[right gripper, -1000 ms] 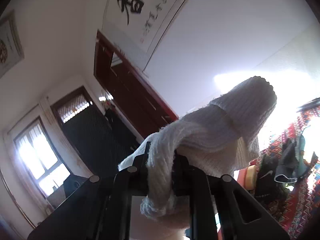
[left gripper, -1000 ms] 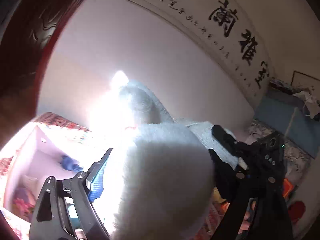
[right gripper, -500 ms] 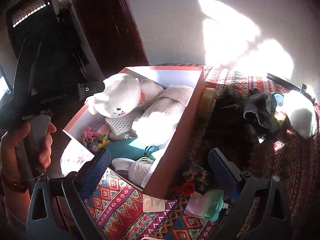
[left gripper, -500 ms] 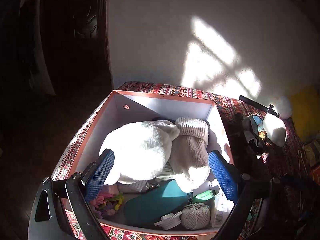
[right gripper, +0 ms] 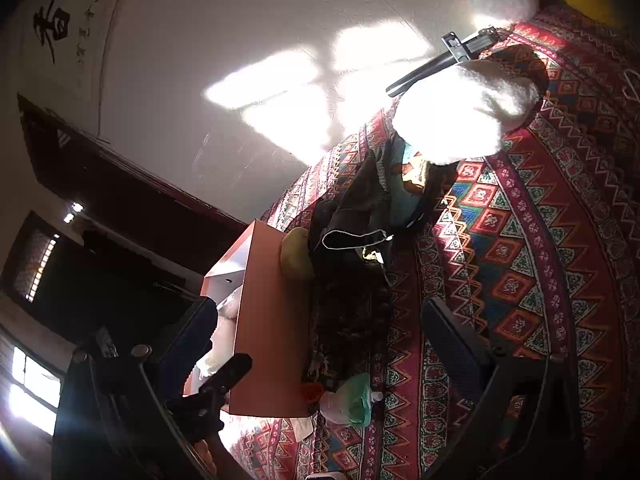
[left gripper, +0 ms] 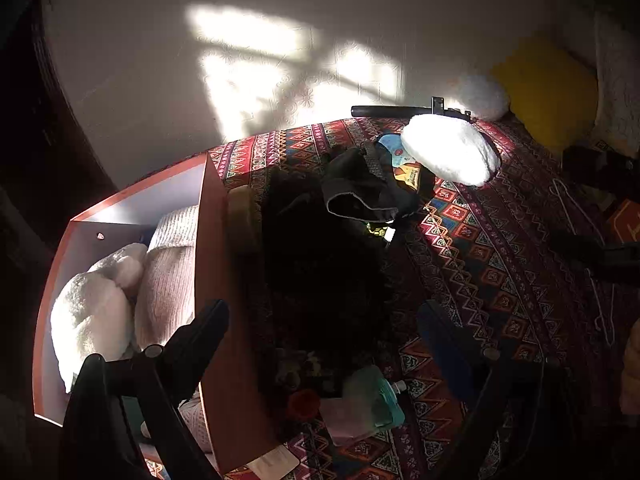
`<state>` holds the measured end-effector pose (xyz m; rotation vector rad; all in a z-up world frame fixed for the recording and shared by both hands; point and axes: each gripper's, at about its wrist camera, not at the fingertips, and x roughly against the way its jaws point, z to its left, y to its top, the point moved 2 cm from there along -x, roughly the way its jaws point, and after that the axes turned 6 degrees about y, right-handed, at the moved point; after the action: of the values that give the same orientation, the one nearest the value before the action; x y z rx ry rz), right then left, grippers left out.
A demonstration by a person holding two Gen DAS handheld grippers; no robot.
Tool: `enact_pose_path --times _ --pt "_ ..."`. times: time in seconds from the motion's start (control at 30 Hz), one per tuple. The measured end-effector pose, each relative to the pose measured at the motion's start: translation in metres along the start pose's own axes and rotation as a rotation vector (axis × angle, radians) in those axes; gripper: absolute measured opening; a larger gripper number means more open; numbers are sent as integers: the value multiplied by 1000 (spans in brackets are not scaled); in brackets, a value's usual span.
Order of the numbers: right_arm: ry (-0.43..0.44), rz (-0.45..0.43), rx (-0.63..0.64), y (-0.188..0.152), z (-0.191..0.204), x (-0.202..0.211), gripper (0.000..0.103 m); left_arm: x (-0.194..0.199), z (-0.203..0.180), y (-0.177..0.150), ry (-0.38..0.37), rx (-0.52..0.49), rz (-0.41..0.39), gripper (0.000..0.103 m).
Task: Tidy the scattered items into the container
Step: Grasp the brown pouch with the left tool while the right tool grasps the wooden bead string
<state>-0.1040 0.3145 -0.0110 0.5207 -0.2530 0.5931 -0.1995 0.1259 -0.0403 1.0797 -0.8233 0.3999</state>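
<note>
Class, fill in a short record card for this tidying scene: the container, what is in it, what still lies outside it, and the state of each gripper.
container: open orange cardboard box on the patterned red woven cloth
in the container: white plush toy; cream ribbed knit garment
outside, beside the box: dark clothing pile; green and pink soft pouch with a spout
outside, farther off: fluffy white cushion
left gripper: jaws open, nothing between them
right gripper: jaws open, nothing gripped
</note>
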Motion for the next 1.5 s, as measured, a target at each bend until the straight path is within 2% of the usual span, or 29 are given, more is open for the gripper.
enact_pose_path --times 0.1,0.17,0.23,0.3,0.33,0.4,0.43,0.47,0.6,0.73,0.83,0.87,0.9,1.0,1.1,1.17,1.3,1.33,1.37,1.4,1.5 --pt "17 -10 -61 7 -15 8 102 -29 -29 -1 45 -63 34 96" --pt "37 -12 -85 10 -21 11 102 -52 -33 -3 100 -71 71 96" --pt "38 -8 -90 13 -25 11 102 -74 -27 -2 133 -29 110 96" --pt "42 0 -101 14 -29 10 102 -91 -12 0 110 60 147 95" --pt "50 2 -105 14 -31 10 102 -99 -4 -1 96 105 166 89" --pt "49 13 -104 14 -33 7 102 -117 6 -8 48 176 231 56" --pt "44 20 -103 14 -34 5 102 -126 10 -15 16 212 273 10" --pt "45 26 -101 14 -34 3 102 -129 14 -19 -5 249 292 3" --pt "24 59 -87 10 -38 -12 102 -97 22 -13 -44 282 211 1" --pt "68 138 -121 -4 -46 -44 98 -44 30 -6 -102 306 100 1" --pt "88 224 -154 -19 -53 -78 77 -16 47 -7 -188 377 45 1" --pt "81 243 -154 -23 -54 -89 66 -10 53 -8 -209 397 32 1" --pt "67 256 -151 -27 -55 -99 59 -4 59 -9 -227 412 19 1" --pt "21 288 -148 -38 -60 -126 59 6 81 -8 -265 452 -16 1" --pt "-110 312 -147 -49 -74 -149 59 11 104 -12 -274 486 -31 1" --pt "-130 287 -133 -53 -78 -158 59 12 119 -15 -272 515 -36 1" --pt "-164 286 0 -50 -65 -176 59 14 147 -22 -267 573 -51 1" --pt "-165 286 21 -48 -65 -179 56 15 153 -23 -262 586 -57 1" --pt "-179 286 30 -46 -67 -180 35 17 159 -25 -258 600 -62 1" --pt "-175 293 8 -45 -73 -179 18 18 164 -28 -258 614 -67 1" --pt "-47 278 -148 -42 -89 -162 18 23 177 -35 -254 649 -78 1"
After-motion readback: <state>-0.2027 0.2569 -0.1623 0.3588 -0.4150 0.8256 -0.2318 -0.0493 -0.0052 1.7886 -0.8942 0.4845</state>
